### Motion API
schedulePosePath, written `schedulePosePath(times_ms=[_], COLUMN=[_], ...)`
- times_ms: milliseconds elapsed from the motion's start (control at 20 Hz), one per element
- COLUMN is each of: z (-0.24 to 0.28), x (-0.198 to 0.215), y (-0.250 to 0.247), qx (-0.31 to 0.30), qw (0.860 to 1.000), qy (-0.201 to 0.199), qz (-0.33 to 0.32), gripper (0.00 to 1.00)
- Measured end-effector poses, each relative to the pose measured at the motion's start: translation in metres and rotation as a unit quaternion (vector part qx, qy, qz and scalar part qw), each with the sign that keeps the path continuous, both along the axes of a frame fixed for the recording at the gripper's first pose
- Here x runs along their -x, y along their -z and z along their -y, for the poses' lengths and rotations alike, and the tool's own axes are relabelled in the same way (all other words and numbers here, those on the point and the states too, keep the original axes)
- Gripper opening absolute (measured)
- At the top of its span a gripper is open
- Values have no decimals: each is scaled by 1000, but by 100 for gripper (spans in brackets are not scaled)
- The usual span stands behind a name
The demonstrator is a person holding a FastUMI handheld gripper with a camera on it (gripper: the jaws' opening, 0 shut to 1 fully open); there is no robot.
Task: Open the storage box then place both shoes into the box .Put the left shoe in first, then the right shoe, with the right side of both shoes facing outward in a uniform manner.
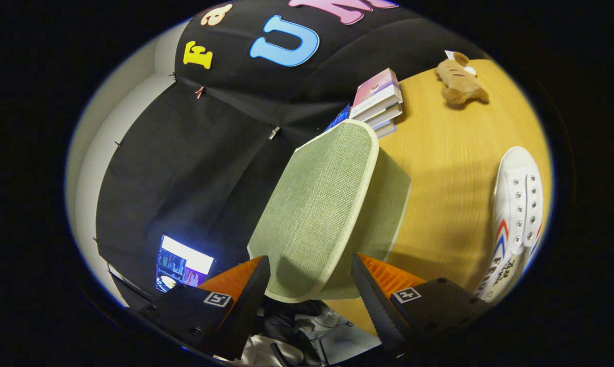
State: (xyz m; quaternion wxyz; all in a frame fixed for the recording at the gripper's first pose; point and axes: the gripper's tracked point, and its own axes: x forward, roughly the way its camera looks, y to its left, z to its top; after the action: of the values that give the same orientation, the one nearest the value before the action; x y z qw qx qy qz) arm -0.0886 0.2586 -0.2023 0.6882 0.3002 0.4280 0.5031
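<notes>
The storage box's green fabric lid (317, 204), trimmed in cream, stands raised with its face toward me. Its near rim sits between the fingers of my gripper (309, 262), and both fingers touch it, so the gripper is shut on the lid. The darker green side of the box (391, 204) shows behind the lid, resting on the wooden table (450, 168). A white canvas shoe (516, 214) with red and blue stripes lies on the table beyond the right finger, apart from the box. The box's inside is hidden.
A stack of books (378, 99) sits on the table just past the box. A brown plush toy (460, 81) lies farther back. A lit screen (182, 265) glows by the booth's wall near the left finger. Pale and dark things (307, 326) show under the fingers.
</notes>
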Motion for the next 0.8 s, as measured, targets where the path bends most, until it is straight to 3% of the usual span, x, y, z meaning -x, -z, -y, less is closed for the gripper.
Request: schedulePosePath(times_ms=[150,300,350,450,600,750,800], z=[-14,-21,-22,-20,-14,-12,-11], x=[10,17,15,13,11,1,6], y=[9,12,12,11,3,-9,-11], qx=[-25,-44,-47,-48,-48,-49,-43], qw=[999,994,993,991,987,984,985], qy=[-25,-35,-29,-17,-6,17,11], qz=[-24,-97,-109,-127,-153,-171,-166], gripper=[98,96,90,73,59,14,10])
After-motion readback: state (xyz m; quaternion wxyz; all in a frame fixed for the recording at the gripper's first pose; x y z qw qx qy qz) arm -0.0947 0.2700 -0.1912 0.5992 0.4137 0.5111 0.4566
